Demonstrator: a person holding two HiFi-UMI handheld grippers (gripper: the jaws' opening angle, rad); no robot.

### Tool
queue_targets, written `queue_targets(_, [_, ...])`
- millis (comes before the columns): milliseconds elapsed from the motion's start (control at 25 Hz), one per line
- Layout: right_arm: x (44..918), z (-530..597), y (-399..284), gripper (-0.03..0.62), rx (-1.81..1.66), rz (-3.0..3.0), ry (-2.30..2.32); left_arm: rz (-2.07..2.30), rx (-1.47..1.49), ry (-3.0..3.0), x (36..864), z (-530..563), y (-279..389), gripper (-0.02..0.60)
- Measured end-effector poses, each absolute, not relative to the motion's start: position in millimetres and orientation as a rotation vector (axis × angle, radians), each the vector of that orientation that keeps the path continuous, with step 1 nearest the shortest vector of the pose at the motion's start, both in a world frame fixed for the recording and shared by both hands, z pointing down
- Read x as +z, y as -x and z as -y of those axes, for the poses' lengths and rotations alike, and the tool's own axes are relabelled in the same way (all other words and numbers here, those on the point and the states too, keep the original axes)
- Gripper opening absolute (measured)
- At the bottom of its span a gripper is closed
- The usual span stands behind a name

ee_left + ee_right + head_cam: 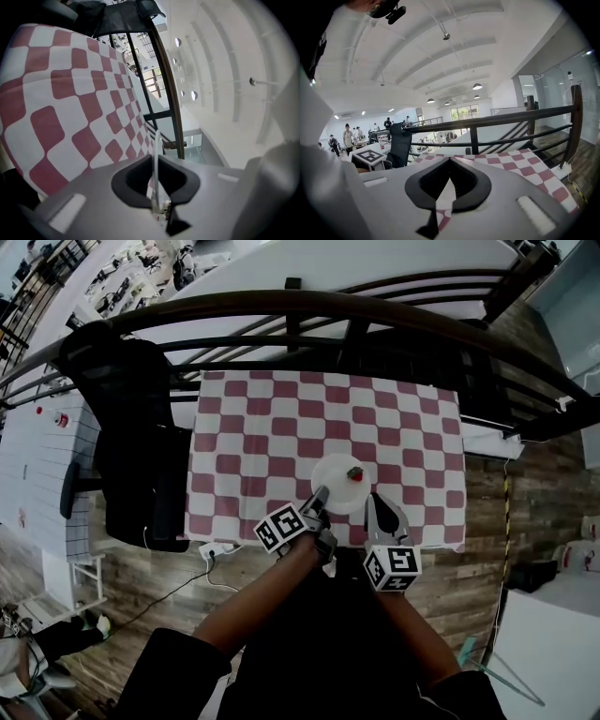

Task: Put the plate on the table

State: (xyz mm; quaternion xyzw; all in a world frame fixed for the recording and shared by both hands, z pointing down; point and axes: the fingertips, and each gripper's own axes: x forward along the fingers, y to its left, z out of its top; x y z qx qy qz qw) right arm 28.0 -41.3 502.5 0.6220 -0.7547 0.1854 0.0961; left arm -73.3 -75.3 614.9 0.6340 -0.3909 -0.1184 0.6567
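Note:
A white plate (337,486) with a small red thing (354,473) on it is over the near edge of the red-and-white checked table (262,427). My left gripper (321,499) is shut on the plate's near left rim. In the left gripper view the plate (156,143) shows edge-on as a thin white line clamped between the jaws of the left gripper (156,164). My right gripper (373,504) sits just right of the plate, shut, with nothing between its fingers. The right gripper (450,161) looks across the table toward the railing. I cannot tell whether the plate touches the cloth.
A black office chair (131,427) stands at the table's left side. A dark curved railing (328,306) runs behind the table's far edge. A white power strip (217,547) lies on the wooden floor by the near left corner.

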Motion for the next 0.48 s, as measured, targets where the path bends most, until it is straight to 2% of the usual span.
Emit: queue_targets(480, [510,84,-35,-0.003,0.584,2.317,-1.77,0.968,-0.288,-1.42,640,113,71,0.026])
